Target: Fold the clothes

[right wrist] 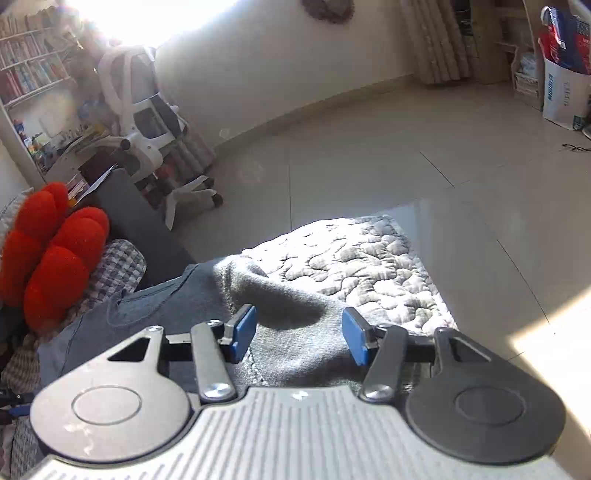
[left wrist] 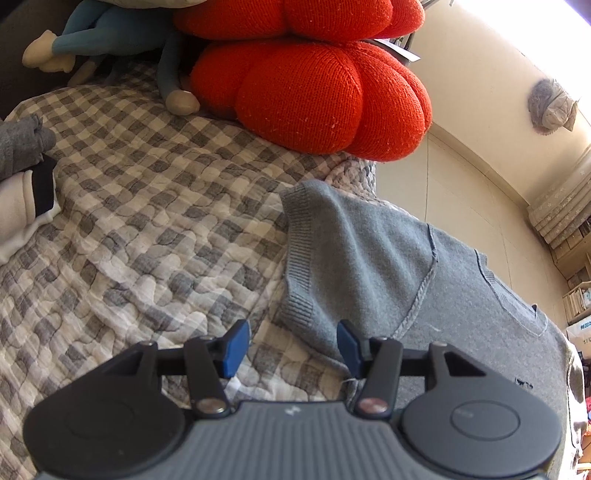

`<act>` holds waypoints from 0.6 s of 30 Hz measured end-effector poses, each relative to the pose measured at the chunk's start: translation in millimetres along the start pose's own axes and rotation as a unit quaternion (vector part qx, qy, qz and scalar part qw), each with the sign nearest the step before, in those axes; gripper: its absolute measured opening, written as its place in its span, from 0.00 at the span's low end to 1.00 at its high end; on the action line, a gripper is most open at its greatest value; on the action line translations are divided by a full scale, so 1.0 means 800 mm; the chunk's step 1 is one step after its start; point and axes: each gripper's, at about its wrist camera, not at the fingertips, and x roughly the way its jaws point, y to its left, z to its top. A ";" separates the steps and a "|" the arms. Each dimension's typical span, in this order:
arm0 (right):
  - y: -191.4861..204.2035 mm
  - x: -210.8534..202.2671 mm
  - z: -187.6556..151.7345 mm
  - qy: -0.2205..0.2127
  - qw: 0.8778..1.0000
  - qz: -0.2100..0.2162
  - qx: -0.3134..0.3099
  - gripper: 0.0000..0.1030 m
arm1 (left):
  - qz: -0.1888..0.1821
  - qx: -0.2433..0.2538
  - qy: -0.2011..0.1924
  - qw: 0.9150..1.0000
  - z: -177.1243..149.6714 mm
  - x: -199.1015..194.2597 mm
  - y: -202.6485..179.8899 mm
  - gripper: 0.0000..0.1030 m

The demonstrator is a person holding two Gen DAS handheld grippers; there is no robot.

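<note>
— Checked quilt over the bed, left wrist view. Contents?
— Gray sweater at the quilt's right edge, red cushion behind it, a stuffed doll beside that. Left gripper: fingers apart, one pad just over the sweater's ribbed hem, nothing clamped.
— Right wrist view?
— Tiled floor, office chair, bookshelf. Sweater lies bunched under the right gripper; fingers apart, cloth between them, not pinched.

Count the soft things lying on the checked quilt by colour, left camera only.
Red: 2, stacked cushions and
Grey: 2, sweater, bundle
Blue: 1, plush doll
White: 1, garment
Total: 6
</note>
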 end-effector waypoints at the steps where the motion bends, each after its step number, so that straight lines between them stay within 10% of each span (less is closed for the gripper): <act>1: -0.015 0.003 -0.001 0.001 0.999 -0.017 0.027 0.54 | 0.000 0.001 -0.001 1.000 0.000 0.000 0.000 0.53; 5: -0.029 0.010 -0.007 0.005 0.998 -0.049 0.026 0.49 | 0.006 0.003 0.003 1.000 -0.001 0.009 -0.002 0.54; 6: -0.023 0.008 -0.007 0.001 0.999 -0.049 0.009 0.23 | 0.006 0.009 0.002 1.000 -0.002 0.011 -0.004 0.54; 8: -0.014 0.004 -0.006 -0.005 0.999 -0.034 -0.016 0.05 | 0.002 0.034 -0.005 0.999 -0.005 0.013 -0.011 0.44; 10: -0.001 0.000 -0.007 -0.008 0.999 -0.008 -0.045 0.05 | -0.007 0.049 -0.005 0.999 -0.006 0.012 -0.016 0.18; 15: 0.057 -0.001 -0.021 0.036 0.982 0.101 -0.154 0.05 | -0.015 0.043 -0.007 0.999 -0.004 0.009 -0.014 0.16; 18: 0.057 0.008 -0.017 0.038 0.988 0.058 -0.136 0.09 | -0.017 0.035 -0.006 0.999 -0.004 0.008 -0.010 0.16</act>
